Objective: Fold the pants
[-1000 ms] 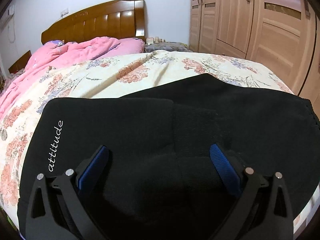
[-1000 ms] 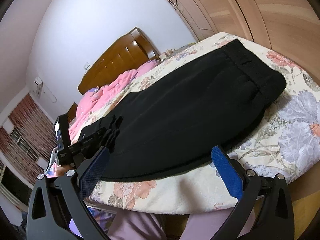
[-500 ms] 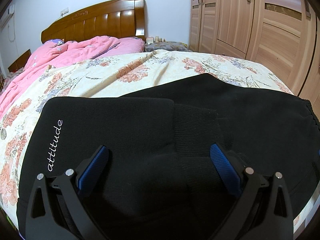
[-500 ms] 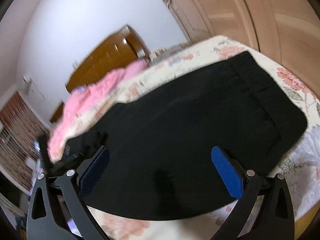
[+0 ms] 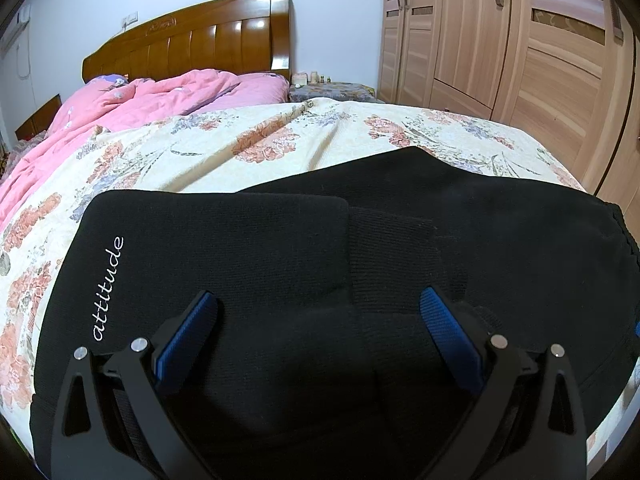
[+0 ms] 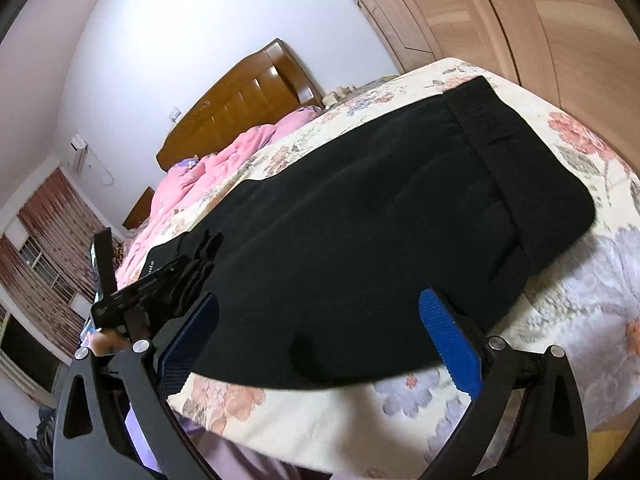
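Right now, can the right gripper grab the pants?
Probably yes. The right gripper is open just past the near edge of the pants, and nothing lies between them on the bed.

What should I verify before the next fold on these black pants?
1. Left gripper open: ok, blue-padded fingers spread, nothing between them.
2. Right gripper open: ok.
3. Black knit pants fully on the floral bedspread: ok.
4. Ribbed cuffs laid over the pants: ok.
5. Layers underneath aligned: cannot tell, hidden.
6. Left gripper clear of right: ok, apart at the far end.
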`<control>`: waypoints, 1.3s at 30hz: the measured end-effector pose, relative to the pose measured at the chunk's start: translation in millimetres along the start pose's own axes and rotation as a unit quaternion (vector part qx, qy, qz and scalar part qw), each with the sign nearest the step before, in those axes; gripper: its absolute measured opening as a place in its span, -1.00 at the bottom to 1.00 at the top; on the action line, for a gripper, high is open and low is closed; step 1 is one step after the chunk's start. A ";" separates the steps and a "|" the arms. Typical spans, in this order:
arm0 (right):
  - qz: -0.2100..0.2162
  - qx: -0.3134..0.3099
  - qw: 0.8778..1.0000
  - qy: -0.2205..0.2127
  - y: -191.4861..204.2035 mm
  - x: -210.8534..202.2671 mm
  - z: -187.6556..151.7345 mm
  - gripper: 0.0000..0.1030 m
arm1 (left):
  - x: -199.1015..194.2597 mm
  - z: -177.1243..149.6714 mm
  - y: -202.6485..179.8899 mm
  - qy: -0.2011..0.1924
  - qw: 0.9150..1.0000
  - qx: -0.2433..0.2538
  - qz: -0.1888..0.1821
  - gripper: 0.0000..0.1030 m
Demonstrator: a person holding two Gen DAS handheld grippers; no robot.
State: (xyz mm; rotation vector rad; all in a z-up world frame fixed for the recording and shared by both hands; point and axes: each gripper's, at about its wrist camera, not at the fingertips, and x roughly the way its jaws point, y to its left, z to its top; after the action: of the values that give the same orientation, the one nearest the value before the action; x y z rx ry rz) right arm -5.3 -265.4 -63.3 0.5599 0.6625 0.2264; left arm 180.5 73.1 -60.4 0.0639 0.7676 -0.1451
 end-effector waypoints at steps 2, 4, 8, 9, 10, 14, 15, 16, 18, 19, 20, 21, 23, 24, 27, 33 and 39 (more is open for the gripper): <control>0.011 0.011 1.000 -0.013 -5.7 -15.9 -2.5 0.91 | 0.1 -0.2 0.5 0.001 1.000 -0.002 -0.002 0.97; 0.000 0.032 0.998 -0.047 -16.6 -38.6 -1.1 0.92 | 0.3 0.0 1.5 0.001 1.000 -0.005 -0.004 0.97; -0.028 0.069 0.995 -0.073 -44.5 -58.8 2.7 0.92 | 1.0 0.7 1.9 0.003 1.000 -0.009 -0.006 0.97; -0.038 0.086 0.993 -0.071 -54.4 -57.7 2.4 0.92 | 1.3 0.8 2.0 0.003 1.000 -0.009 -0.006 0.97; -0.039 0.094 0.992 -0.069 -59.8 -56.1 1.5 0.92 | 1.4 1.0 1.7 0.003 1.000 -0.009 -0.006 0.97; -0.060 0.082 0.993 -0.062 -61.9 -41.0 9.0 0.92 | 1.6 0.8 1.7 0.003 1.000 -0.010 -0.007 0.97; -0.056 0.083 0.993 -0.060 -62.5 -38.3 11.8 0.92 | 1.2 1.2 2.0 0.003 1.000 -0.011 -0.008 0.97; -0.064 0.084 0.993 -0.057 -61.4 -34.8 15.4 0.92 | 1.1 1.7 1.7 0.004 1.000 -0.011 -0.008 0.97; -0.112 0.083 0.990 -0.032 -61.2 -24.0 25.9 0.92 | 0.6 1.9 2.3 0.004 1.000 -0.011 -0.008 0.97; -0.116 0.081 0.990 -0.024 -61.8 -20.8 30.3 0.92 | 0.6 1.7 2.2 0.004 1.000 -0.011 -0.008 0.97; -0.114 0.083 0.990 -0.013 -62.9 -17.5 34.3 0.92 | 0.3 2.2 1.9 0.004 1.000 -0.011 -0.008 0.97; -0.117 0.084 0.990 -0.001 -63.5 -13.3 39.8 0.92 | 0.9 2.0 2.1 0.004 1.000 -0.011 -0.008 0.97; -0.120 0.081 0.989 0.024 -63.7 -4.8 48.6 0.92 | 0.6 1.9 2.2 0.004 1.000 -0.012 -0.008 0.97; -0.120 0.084 0.989 0.034 -64.3 -0.3 53.5 0.92 | 0.8 1.8 2.1 0.004 1.000 -0.011 -0.008 0.97; -0.101 0.109 0.987 0.058 -68.5 4.5 61.1 0.92 | 0.8 1.8 2.4 0.004 1.000 -0.011 -0.008 0.97; -0.044 0.097 0.992 0.064 -67.7 -10.7 44.9 0.92 | 1.3 1.5 2.2 0.004 1.000 -0.012 -0.009 0.97; -0.063 0.133 0.989 -0.016 -63.3 0.6 50.1 0.92 | 0.7 1.2 1.2 0.004 1.000 -0.014 -0.008 0.97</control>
State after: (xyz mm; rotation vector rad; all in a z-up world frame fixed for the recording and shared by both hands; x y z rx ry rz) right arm 28.6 -338.6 -66.5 0.7719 0.6984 0.0097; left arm 182.0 74.1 -60.0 0.0313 0.7784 -0.1496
